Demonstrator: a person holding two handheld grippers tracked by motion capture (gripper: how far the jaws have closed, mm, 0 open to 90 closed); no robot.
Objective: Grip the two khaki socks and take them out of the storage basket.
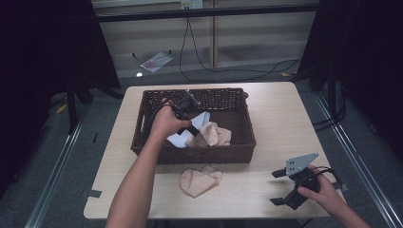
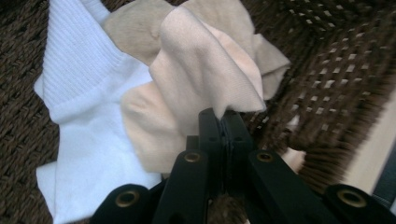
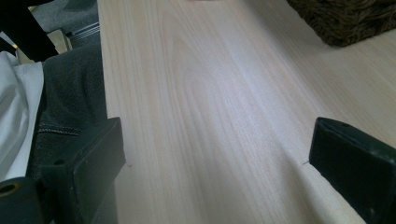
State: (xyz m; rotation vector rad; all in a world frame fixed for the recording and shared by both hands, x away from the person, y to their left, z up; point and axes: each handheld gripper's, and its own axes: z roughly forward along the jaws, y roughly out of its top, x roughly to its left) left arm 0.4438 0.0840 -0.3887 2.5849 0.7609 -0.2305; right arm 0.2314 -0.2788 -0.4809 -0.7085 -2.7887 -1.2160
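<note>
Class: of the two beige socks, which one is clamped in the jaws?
The beige sock in the basket, beside the white sock; the other beige sock lies loose on the table.

My left gripper point(image 2: 223, 122) pinches a sock point(image 2: 205, 79) inside the basket point(image 1: 240, 142); another sock point(image 1: 199, 181) lies on the table point(image 1: 275, 118) before it.

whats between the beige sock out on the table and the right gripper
Only bare table. In the high view, light wood runs unbroken from the beige sock lying in front of the basket across to the right gripper, which stands open.
</note>
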